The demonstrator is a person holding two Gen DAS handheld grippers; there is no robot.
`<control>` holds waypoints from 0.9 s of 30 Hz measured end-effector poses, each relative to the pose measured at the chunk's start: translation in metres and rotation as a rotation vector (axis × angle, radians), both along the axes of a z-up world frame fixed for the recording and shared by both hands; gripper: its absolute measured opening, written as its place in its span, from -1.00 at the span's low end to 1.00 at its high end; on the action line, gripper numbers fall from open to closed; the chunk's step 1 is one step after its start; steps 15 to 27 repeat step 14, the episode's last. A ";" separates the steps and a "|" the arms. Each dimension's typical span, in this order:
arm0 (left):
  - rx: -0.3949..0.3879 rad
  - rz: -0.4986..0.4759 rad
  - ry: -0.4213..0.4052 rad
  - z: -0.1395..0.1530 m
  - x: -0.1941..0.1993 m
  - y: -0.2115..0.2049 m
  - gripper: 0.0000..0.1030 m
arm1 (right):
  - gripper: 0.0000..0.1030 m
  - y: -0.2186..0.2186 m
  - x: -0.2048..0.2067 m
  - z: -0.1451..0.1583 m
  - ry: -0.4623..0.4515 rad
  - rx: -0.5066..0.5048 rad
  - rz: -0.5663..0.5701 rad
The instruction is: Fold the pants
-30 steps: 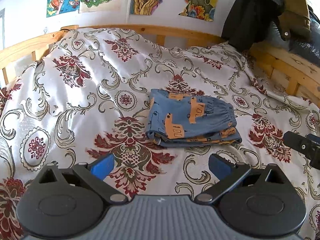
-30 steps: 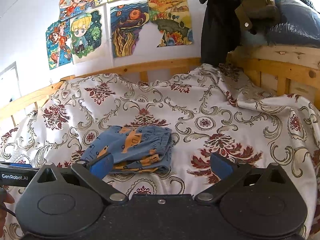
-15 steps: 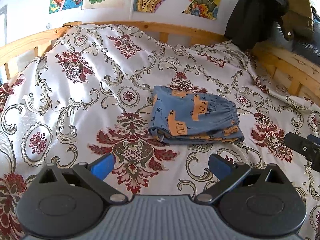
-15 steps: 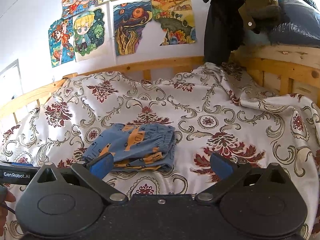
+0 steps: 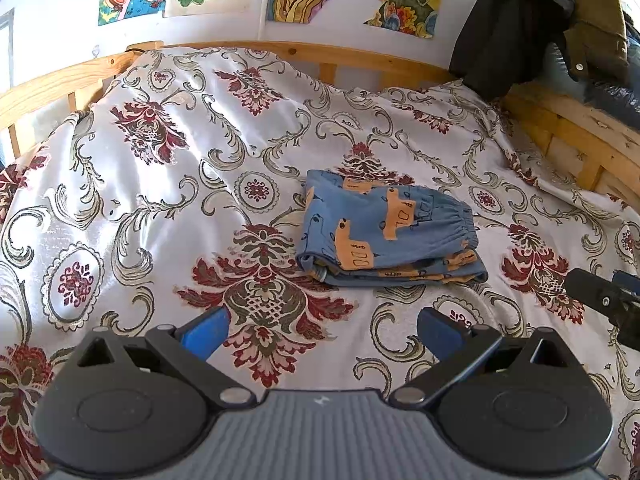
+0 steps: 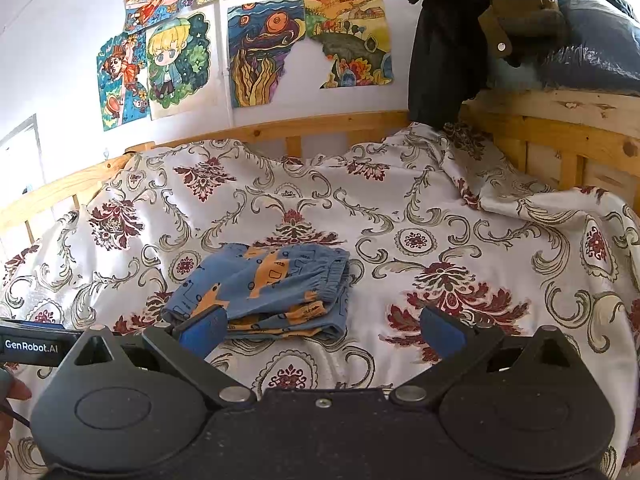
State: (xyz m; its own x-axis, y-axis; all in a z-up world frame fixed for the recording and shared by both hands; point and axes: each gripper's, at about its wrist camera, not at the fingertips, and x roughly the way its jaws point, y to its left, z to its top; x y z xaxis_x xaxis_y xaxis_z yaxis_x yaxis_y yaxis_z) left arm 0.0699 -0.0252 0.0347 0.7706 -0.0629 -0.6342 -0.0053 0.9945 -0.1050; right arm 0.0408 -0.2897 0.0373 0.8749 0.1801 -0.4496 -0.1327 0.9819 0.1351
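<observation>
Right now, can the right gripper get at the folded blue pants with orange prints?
Probably yes. The right gripper is open and holds nothing, and the folded blue pants with orange prints lie just ahead, toward its left finger. Only bare floral bedspread lies between; the left gripper sits off to the side.

Pants (image 5: 386,232): folded, on the bed (image 5: 160,200), mid-spread.
Claws: left claw (image 5: 322,330) and right claw (image 6: 322,330) before the pants, apart from them.
Posters (image 6: 260,48): wall behind the bed.

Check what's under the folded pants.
The folded pants lie in stacked layers on the floral bedspread, which shows all around them. The spot directly beneath is covered, so nothing else can be confirmed there. Both tools, left and right, are open and apart from them.
</observation>
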 end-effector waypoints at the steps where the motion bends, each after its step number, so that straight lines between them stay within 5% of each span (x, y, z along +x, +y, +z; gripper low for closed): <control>1: 0.005 0.009 -0.003 0.000 -0.001 0.000 0.99 | 0.99 0.000 0.000 -0.002 0.001 -0.001 0.001; 27: 0.014 -0.001 0.002 -0.001 0.000 0.000 0.99 | 0.99 0.002 -0.001 -0.003 0.005 -0.002 0.003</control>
